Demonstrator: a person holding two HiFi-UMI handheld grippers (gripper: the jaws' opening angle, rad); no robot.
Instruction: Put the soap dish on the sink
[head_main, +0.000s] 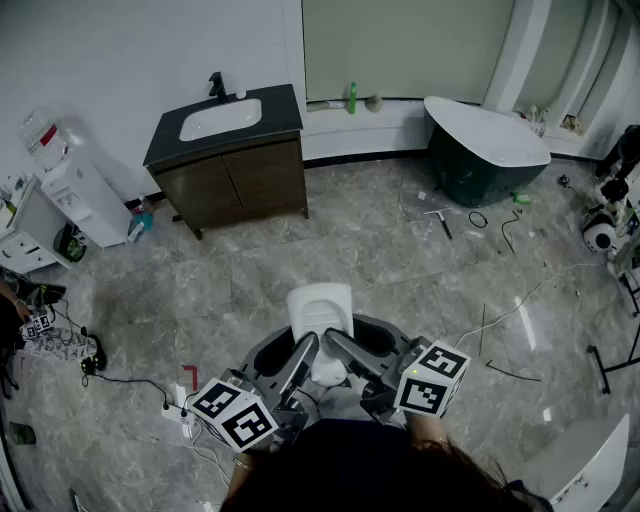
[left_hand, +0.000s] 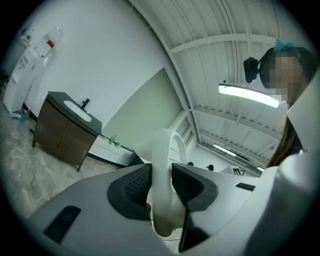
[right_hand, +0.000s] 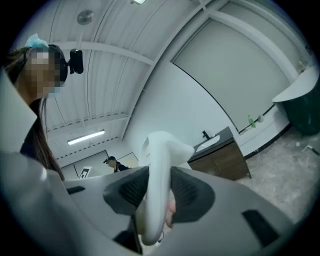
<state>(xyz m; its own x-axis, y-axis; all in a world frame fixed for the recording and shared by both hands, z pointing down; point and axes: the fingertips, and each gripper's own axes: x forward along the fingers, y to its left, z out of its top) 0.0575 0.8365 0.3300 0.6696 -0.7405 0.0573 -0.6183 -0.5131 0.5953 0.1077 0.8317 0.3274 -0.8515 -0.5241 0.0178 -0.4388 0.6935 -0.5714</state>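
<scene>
I hold a white soap dish (head_main: 322, 312) between both grippers, close to my body over the marble floor. My left gripper (head_main: 308, 352) is shut on its left rim, whose white edge (left_hand: 162, 175) sits pinched between the dark pads. My right gripper (head_main: 342, 348) is shut on the right rim (right_hand: 157, 187) in the same way. The sink (head_main: 220, 119), a white basin in a dark countertop on a wooden cabinet with a black tap, stands far ahead at the back left wall. It also shows small in the left gripper view as the cabinet (left_hand: 65, 131) and in the right gripper view (right_hand: 220, 150).
A dark freestanding bathtub (head_main: 485, 150) stands at the back right. A white water dispenser (head_main: 75, 190) is at the left wall. Cables and a power strip (head_main: 180, 405) lie on the floor at my left; tools and wires (head_main: 480, 215) lie near the tub.
</scene>
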